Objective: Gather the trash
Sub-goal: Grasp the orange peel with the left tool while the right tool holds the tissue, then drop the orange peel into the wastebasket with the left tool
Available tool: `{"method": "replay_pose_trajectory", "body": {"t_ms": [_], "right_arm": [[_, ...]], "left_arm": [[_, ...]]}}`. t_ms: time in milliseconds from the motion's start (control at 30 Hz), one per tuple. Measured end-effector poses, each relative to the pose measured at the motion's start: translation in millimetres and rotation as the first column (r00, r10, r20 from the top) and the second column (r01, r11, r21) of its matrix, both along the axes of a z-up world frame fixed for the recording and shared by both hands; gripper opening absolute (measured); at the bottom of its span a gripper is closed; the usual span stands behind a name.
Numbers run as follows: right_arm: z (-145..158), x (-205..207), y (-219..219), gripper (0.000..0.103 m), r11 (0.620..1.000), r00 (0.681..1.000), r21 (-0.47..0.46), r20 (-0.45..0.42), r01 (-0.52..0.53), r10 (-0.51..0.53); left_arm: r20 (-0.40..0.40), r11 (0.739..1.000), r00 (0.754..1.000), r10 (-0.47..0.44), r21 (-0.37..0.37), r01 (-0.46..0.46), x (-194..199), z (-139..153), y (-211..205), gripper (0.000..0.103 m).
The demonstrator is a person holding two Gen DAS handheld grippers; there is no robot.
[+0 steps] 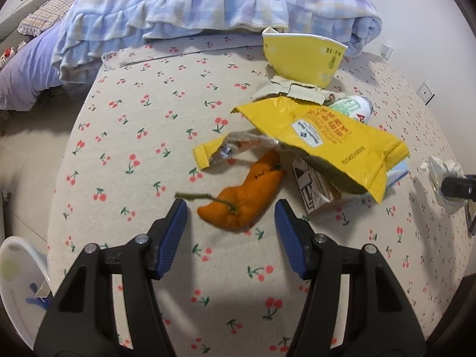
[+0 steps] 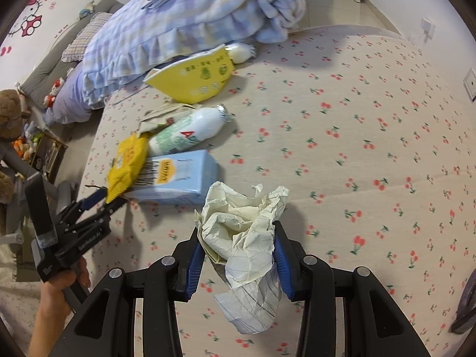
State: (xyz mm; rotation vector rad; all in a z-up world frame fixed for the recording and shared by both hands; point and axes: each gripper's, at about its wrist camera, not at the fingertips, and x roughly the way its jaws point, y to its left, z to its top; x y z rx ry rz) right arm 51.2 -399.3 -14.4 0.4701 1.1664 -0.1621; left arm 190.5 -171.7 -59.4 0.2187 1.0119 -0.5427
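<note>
An orange peel (image 1: 244, 196) with a green stem lies on the cherry-print bed sheet (image 1: 142, 125). My left gripper (image 1: 230, 212) stands open just above it, one blue pad on each side of the peel's near end, neither touching. Behind it is a trash pile: a big yellow snack bag (image 1: 327, 142), a small wrapper (image 1: 220, 148), a carton (image 1: 312, 190), a white bottle (image 1: 354, 108) and a yellow paper bowl (image 1: 300, 56). My right gripper (image 2: 237, 233) is shut on a crumpled paper (image 2: 241, 232), lifted off the sheet to the right of the pile.
A folded blue checked blanket (image 1: 193, 9) lies across the bed behind the pile. A white bin (image 1: 17, 282) stands on the floor by the bed's near left edge. A person's hand (image 2: 56, 297) holds the left gripper's handle. Soft toys (image 2: 17, 136) sit on the floor at left.
</note>
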Motion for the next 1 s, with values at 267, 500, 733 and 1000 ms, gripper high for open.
{"method": "replay_pose_trajectory", "body": {"t_ms": [267,500,733,1000], "right_arm": [[-3,-12,-10,0.044,1.0,1.0,-0.007,-0.017,0.018,-0.018],[1,-15,-6,0.044,0.999,1.0,-0.032,-0.011,0.002,-0.003],[6,-20,9,0.044,0.999,1.0,-0.044,0.003,-0.025,0.026],[16,-28,32,0.044,0.996,0.997,-0.056,0.03,-0.07,0.072]], "left_arm": [[-0.011,1.0,1.0,-0.024,-0.001,0.024,-3,2,-3,0.037],[-0.082,1.0,0.996,-0.026,0.001,0.026,-15,4,-2,0.025],[-0.109,1.0,0.994,0.007,-0.003,-0.007,-31,9,13,0.025],[-0.107,0.998,0.993,0.038,-0.049,-0.044,-50,26,36,0.025]]}}
